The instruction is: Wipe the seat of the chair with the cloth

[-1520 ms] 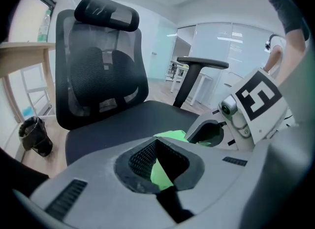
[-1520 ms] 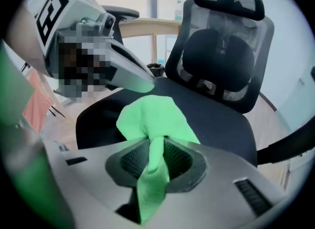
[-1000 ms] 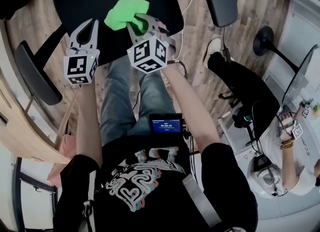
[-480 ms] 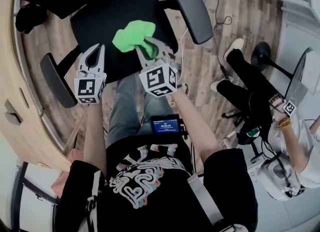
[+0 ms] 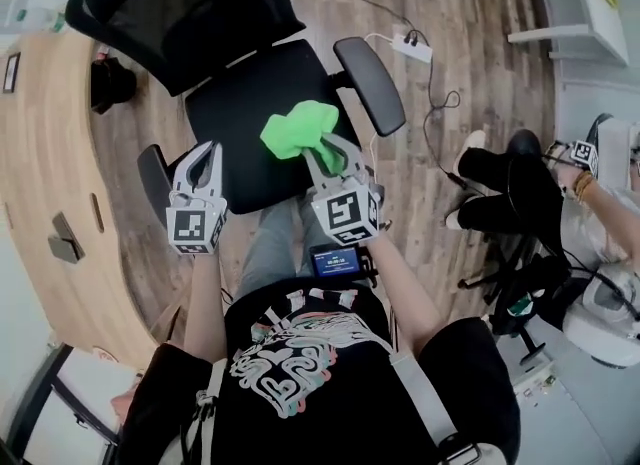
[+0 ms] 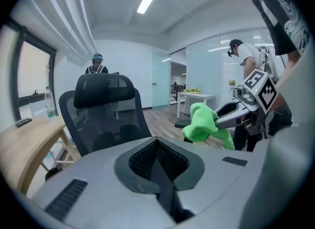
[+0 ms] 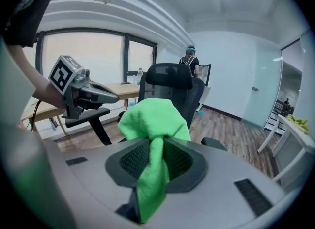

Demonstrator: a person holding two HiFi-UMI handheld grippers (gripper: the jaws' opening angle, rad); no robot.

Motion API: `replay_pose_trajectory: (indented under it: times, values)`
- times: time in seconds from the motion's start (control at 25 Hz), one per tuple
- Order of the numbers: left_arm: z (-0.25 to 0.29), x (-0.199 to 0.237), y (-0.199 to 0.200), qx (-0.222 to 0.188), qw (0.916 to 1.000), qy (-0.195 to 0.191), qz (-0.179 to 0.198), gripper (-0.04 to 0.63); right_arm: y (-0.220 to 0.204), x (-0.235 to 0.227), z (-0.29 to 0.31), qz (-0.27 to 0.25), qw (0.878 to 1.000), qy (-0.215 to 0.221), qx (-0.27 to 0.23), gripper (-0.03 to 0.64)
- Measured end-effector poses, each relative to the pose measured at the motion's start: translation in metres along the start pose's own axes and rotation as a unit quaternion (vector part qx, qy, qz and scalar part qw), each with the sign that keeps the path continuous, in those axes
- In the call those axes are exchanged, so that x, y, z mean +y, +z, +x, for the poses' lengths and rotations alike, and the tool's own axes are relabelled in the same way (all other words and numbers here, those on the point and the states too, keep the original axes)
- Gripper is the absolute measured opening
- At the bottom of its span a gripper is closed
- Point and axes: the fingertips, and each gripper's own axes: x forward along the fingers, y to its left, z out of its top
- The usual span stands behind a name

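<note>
The black office chair's seat (image 5: pixel 250 103) lies ahead of me, its mesh backrest (image 5: pixel 180 3) beyond it. My right gripper (image 5: pixel 316 149) is shut on a bright green cloth (image 5: pixel 298 128), which bunches out past the jaws over the seat's front right part. In the right gripper view the cloth (image 7: pixel 153 124) fills the jaws of the right gripper (image 7: pixel 152 147) and hangs down between them. My left gripper (image 5: pixel 205 153) is shut and empty at the seat's front left corner. The left gripper view shows the left gripper (image 6: pixel 156 142) with closed jaws, and the cloth (image 6: pixel 203 123) off to the right.
The chair's armrests (image 5: pixel 370 83) (image 5: pixel 155 178) flank the seat. A curved wooden desk (image 5: pixel 50 203) runs along the left. A power strip (image 5: pixel 412 49) with cables lies on the floor at right. Another person (image 5: pixel 500 188) sits at right; someone (image 6: pixel 97 64) stands behind the chair.
The head view has lifted, so the whole chair and its backrest now show. Both grippers sit lower in the frame, still by the seat's front, the cloth still gripped.
</note>
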Motion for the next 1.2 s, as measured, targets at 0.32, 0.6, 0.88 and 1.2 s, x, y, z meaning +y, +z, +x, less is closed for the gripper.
replay_pose_trajectory:
  times: [0.32,0.6,0.88,1.2]
  values:
    - [-0.030,-0.011,0.065,-0.031,0.9994,0.006,0.016,0.002,0.049,-0.019,-0.053,0.020,0.999,-0.025,-0.036,0.087]
    - [-0.075,0.001,0.113,-0.059,0.9972,0.036,0.030,0.002,0.100,-0.030,-0.073,0.022,0.995,-0.046,-0.087,0.087]
    - [-0.090,0.014,0.133,-0.085,0.9949,0.046,0.030,0.002,0.133,-0.026,-0.090,0.006,0.991,-0.058,-0.121,0.087]
    - [-0.099,0.037,0.158,-0.110,0.9906,0.070,0.040,0.002,0.165,-0.024,-0.094,-0.002,0.988,-0.051,-0.148,0.081]
